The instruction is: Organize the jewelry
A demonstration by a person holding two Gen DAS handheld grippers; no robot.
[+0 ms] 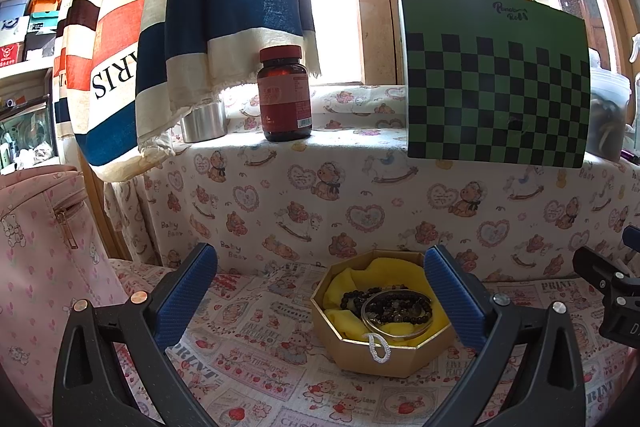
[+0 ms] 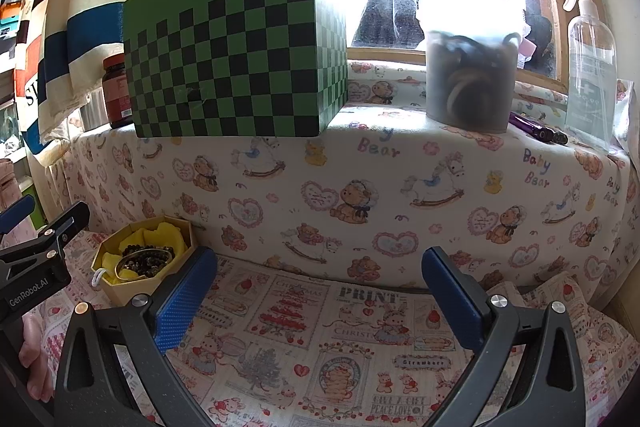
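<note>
Both claws hang wide and empty: left claw [image 1: 320,295] frames an octagonal gold box [image 1: 380,351] of dark bead bracelets [image 1: 394,305]; right claw [image 2: 320,295] hovers beside it.

Both wrist views sit low, facing the window ledge — sharing the octagonal box [image 1: 380,311] [image 2: 146,259] and checkered box [image 1: 496,79] [image 2: 236,59].

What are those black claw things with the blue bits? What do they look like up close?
Each hand-held gripper, left and right, has two black, matte, curved arms with triangular cut-outs and round silver screw heads. The fingers carry blue ribbed pads. The left one's black body reads "GenRobot.AI" in white. No cables or sleeves show.
</note>
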